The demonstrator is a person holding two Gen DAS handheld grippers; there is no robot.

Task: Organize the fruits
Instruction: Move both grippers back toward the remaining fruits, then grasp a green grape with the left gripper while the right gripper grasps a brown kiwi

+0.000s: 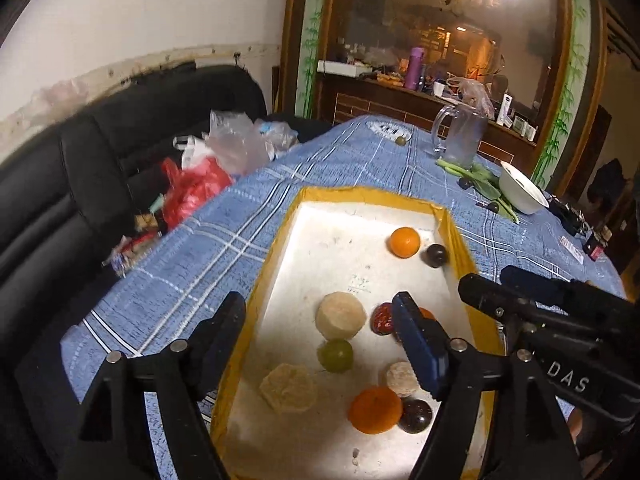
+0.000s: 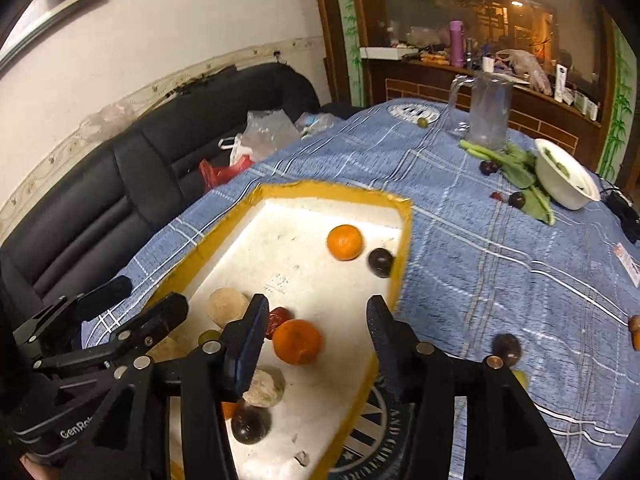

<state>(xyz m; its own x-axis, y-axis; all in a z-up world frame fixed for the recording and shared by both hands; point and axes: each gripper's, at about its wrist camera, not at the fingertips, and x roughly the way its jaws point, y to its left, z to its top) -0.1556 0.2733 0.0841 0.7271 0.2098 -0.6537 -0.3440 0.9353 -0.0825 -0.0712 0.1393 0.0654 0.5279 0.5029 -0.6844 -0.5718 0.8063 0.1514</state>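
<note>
Right gripper (image 2: 316, 344) spread wide over white tray (image 2: 320, 208), orange (image 2: 297, 341) between its fingers, second orange (image 2: 345, 242) at twelve o'clock, dark plum (image 2: 380, 262) beside it, left gripper (image 2: 120, 300) at nine o'clock

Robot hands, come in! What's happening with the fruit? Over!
Left gripper and right gripper open, empty, above the tray. Oranges, plums inside. One plum loose on the tablecloth. Nothing blocking.
</note>
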